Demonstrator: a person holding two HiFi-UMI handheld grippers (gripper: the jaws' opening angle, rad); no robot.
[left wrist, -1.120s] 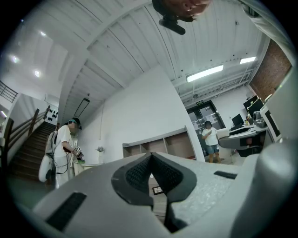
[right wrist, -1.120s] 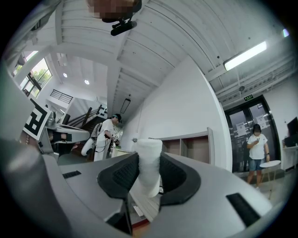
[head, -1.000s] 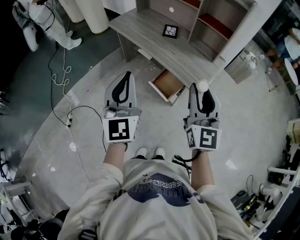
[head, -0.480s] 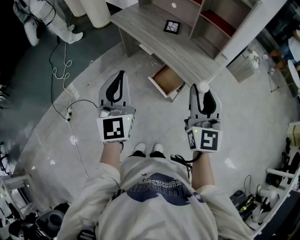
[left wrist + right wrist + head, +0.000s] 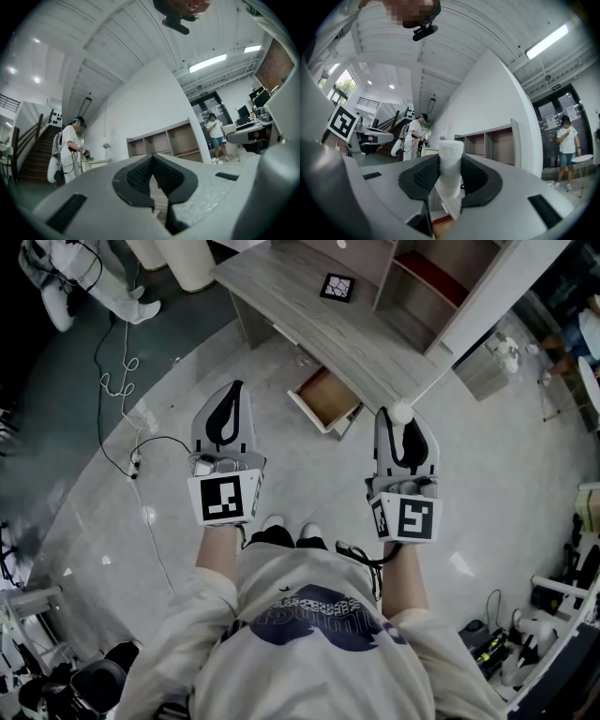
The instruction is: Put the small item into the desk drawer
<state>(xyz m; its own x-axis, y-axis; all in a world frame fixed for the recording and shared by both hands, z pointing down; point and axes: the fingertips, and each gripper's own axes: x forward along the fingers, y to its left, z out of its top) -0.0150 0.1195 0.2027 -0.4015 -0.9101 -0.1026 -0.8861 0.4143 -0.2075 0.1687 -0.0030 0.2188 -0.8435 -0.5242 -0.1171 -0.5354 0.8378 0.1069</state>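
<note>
A grey wood-grain surface (image 5: pixel 300 310) carries a black-and-white square marker card (image 5: pixel 337 287), with a shelf unit (image 5: pixel 422 287) at its back. Its drawer (image 5: pixel 323 397) hangs open over the pale floor (image 5: pixel 525 474), where a thin cable (image 5: pixel 161 438) lies

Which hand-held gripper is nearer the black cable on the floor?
Left. The left hand-held gripper hangs just right of the black cable; the right hand-held gripper, shut on the small white item, is well off to the right.
</note>
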